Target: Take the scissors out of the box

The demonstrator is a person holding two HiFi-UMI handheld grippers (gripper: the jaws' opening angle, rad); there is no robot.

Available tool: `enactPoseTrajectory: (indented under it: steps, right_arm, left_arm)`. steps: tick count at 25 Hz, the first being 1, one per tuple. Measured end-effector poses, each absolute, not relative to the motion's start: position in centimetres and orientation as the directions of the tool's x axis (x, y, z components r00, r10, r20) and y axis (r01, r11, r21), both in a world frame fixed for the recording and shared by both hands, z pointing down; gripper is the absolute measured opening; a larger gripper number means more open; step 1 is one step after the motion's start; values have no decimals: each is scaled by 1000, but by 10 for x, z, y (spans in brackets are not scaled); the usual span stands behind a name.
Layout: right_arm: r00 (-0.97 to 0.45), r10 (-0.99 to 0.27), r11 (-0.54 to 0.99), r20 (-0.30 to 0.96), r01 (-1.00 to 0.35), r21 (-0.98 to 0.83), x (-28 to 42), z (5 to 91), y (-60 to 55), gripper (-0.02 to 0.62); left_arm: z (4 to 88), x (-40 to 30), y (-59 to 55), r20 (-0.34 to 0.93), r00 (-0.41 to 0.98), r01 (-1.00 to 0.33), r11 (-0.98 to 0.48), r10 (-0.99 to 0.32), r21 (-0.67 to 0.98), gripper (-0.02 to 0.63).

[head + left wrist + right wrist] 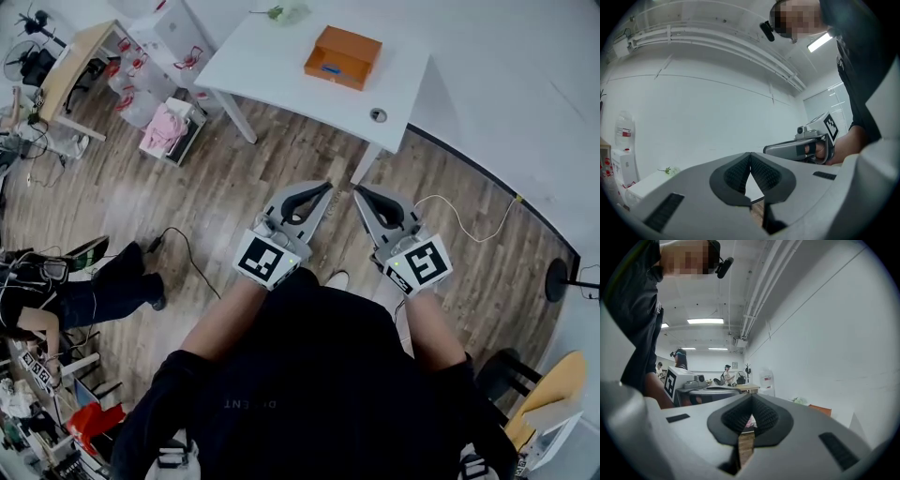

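An orange box point(343, 56) lies on the white table point(281, 70) at the far side of the room, and its edge point(820, 409) shows in the right gripper view. No scissors are visible anywhere. Both grippers are held side by side over the wooden floor, well short of the table and pointing level toward it. My left gripper point(324, 187) point(750, 153) has its jaws together with nothing between them. My right gripper point(359, 191) point(751, 395) is likewise shut and empty. Each gripper appears in the other's view: the right gripper's body point(806, 149) and the left gripper's body point(701, 392).
A small green sprig point(281, 12) lies at the table's far edge, and a round grommet point(378, 115) near its front. A cable point(187, 253) trails on the floor. A seated person point(84, 291) is at the left; a rack with pink items point(167, 127) stands beyond.
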State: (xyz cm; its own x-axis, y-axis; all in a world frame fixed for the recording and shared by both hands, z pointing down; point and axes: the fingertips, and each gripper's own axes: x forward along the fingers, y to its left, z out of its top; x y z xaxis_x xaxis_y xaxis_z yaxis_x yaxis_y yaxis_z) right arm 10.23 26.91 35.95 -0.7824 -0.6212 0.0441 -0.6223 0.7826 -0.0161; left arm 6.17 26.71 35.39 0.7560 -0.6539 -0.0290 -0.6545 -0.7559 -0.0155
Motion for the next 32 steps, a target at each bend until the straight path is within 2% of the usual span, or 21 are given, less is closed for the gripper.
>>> enactPoseTrajectory:
  steps: [24,32]
  right_arm:
    - [-735,-668,736,113,-676,-44,23,372,60,5]
    - [-700,-701,698,138,-713,-73,12,385,17,5]
  left_arm:
    - [359,-16,51,-63,809,-585,-811,-585,24,18]
    - [375,-30,4,-20,837,-547,-837,-547,36,18]
